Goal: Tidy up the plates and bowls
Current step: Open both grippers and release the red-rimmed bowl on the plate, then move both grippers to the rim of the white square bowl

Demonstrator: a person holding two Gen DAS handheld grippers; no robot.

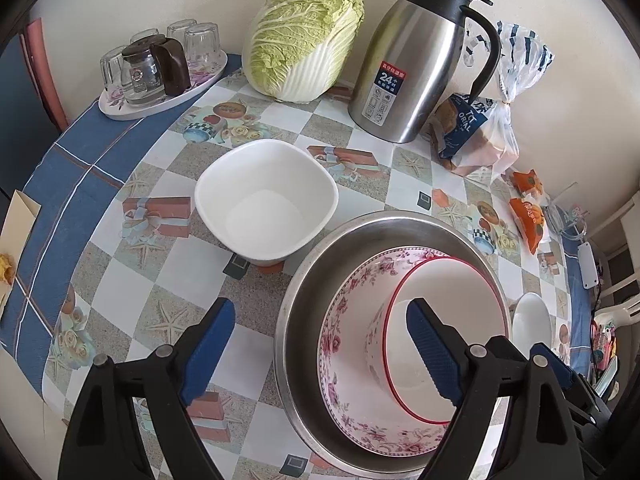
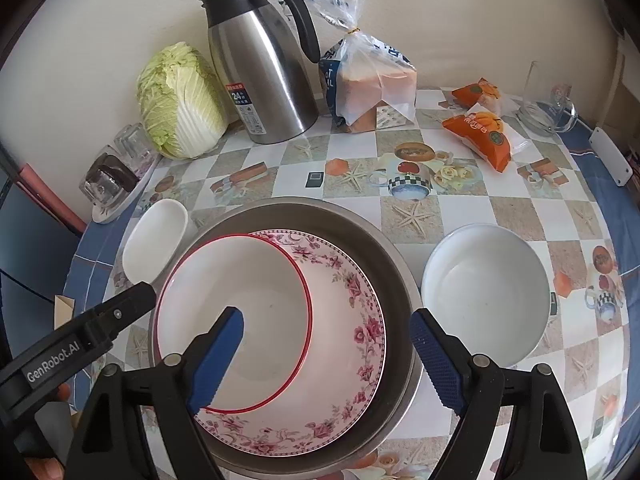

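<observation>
A steel bowl point(image 2: 392, 272) holds a pink-flowered bowl point(image 2: 352, 320), and a red-rimmed white bowl point(image 2: 248, 292) lies tilted inside that. The stack also shows in the left wrist view point(image 1: 304, 320). My right gripper point(image 2: 326, 360) is open above the stack, its left finger over the red-rimmed bowl. My left gripper point(image 1: 320, 352) is open at the stack's left side, its right finger inside the red-rimmed bowl point(image 1: 460, 312). A square white bowl point(image 1: 266, 200) sits left of the stack. A round white bowl point(image 2: 484, 292) sits to its right.
A steel thermos jug point(image 2: 264, 80), a cabbage point(image 2: 180, 100) and a bread bag point(image 2: 372, 80) stand along the back wall. A tray of glasses point(image 1: 160, 68) is at the back left. Orange snack packets point(image 2: 480, 132) and a glass lid point(image 2: 548, 116) lie at the back right.
</observation>
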